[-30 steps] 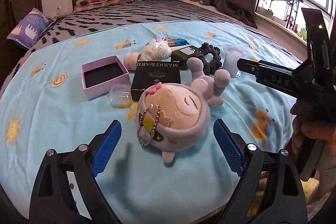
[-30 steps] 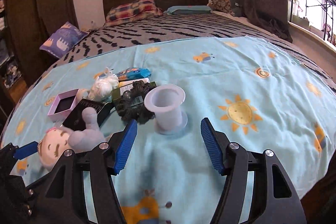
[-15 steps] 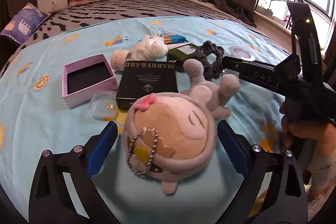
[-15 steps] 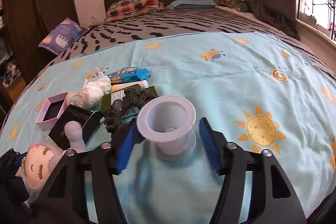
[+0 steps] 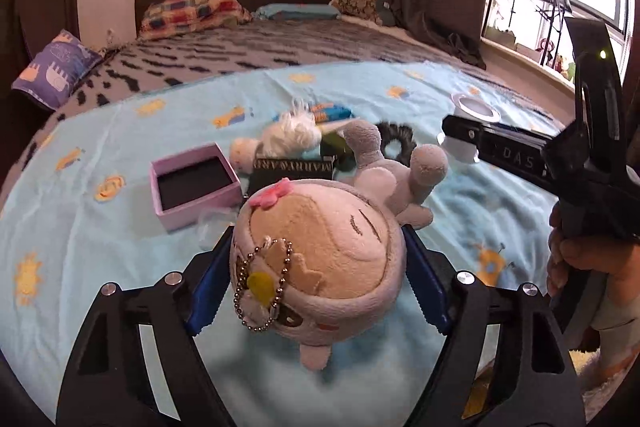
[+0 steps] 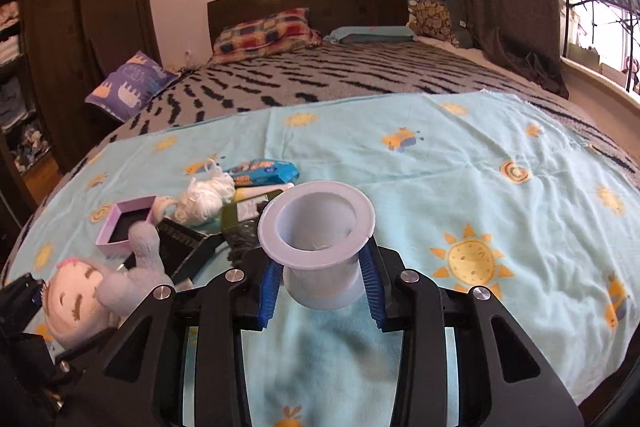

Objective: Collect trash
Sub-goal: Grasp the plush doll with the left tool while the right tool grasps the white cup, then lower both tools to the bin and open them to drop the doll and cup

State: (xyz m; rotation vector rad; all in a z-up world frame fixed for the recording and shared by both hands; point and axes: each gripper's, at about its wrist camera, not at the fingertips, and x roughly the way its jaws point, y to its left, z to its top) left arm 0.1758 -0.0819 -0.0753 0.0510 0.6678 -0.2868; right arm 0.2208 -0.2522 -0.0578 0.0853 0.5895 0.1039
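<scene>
Left wrist view. We list the left claw [image 5: 318, 283], its jaws closing with both blue pads against the head of a plush doll [image 5: 320, 259], which sits on the light blue sheet [image 5: 100, 247] near the foot of the bed. We judge the doll light and soft, squashing under grip, so the round head is the sound place to hold; its bead chain [image 5: 264, 287] dangles loose and may snag. Beyond it lie a pink box [image 5: 194, 185], a black box [image 5: 294, 165], white yarn [image 5: 294, 135] and a dark scrunchie [image 5: 394, 141], all close together. The person's hand [image 5: 584, 267] carries the other tool at the right edge.

Right wrist view. We list the right claw [image 6: 320, 287], jaws closing narrow on the waist of a white plastic cup [image 6: 316, 227], pads touching its sides below the flared rim. We judge it light, stiff and smooth, liable to slip or crack if pinched hard. Clutter crowds the left; the sheet to the right lies open up to the bed's edge.
</scene>
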